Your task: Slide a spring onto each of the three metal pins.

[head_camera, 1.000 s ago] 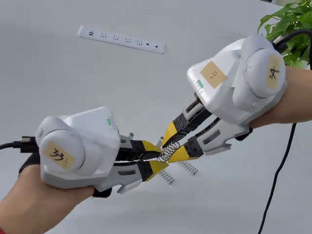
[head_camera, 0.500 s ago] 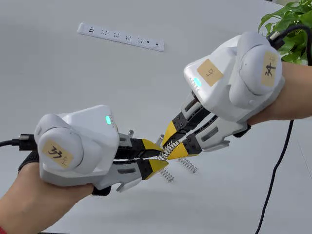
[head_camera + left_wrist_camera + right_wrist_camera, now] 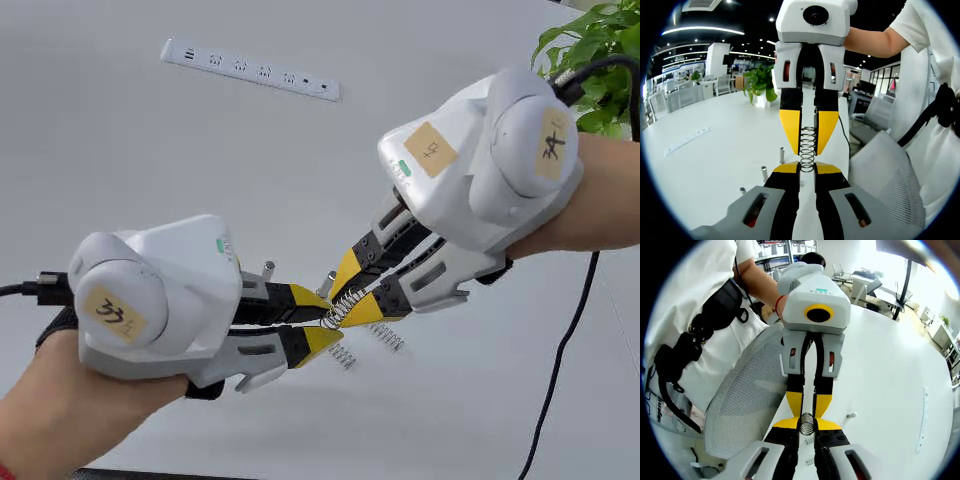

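Your right gripper point(image 3: 352, 296) is closed on the spring point(image 3: 338, 308): the coil lies between its two yellow fingertips and runs along them. Your left gripper point(image 3: 322, 320) meets it tip to tip. Its jaws stand narrow around the end of the spring that points toward it, but I cannot tell whether they really press the coil. Both tools are held above the table point(image 3: 150, 160).

In the left gripper view, the metal pins stand on the table to the left of your left jaws. The first pin point(image 3: 782, 155) is just beside the yellow tips, the second pin point(image 3: 764, 173) is a little further out to the left, and the third pin point(image 3: 742, 190) is further out again. None of them carries a spring.

In the head view, a loose spring point(image 3: 342, 357) lies on the table just under the tips of the left gripper, and the other loose spring point(image 3: 387, 337) lies under the jaws of the right gripper. The power strip point(image 3: 250, 70) is far beyond both tools
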